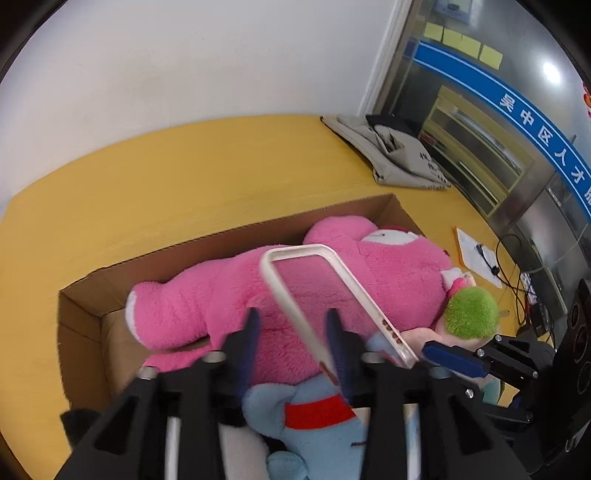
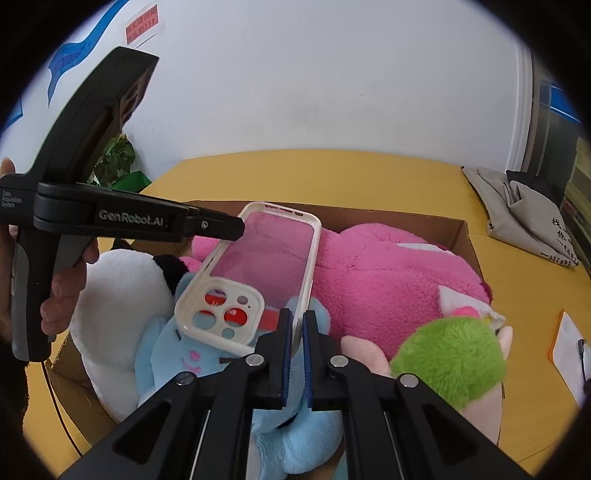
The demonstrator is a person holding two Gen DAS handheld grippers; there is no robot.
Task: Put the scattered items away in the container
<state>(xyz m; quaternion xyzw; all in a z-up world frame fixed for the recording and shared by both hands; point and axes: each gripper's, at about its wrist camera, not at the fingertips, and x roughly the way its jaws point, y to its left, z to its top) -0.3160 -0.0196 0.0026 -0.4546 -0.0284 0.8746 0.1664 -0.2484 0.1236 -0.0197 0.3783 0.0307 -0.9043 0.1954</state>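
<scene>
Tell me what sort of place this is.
Probably an office or public service room, not a home. A glass partition with a blue banner of Chinese lettering and sticky notes, a yellow desk with a clipboard and cables, and a notice on the wall point that way.

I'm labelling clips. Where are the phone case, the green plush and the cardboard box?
phone case (image 2: 266,251): right wrist view, clear back panel.
green plush (image 2: 448,356): right wrist view, fuzzy middle.
cardboard box (image 1: 221,240): left wrist view, far inner wall.

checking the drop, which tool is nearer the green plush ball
Right. The right tool, shut on the phone case, sits just beside the green plush ball; the open left tool sits further off, across the case.
</scene>
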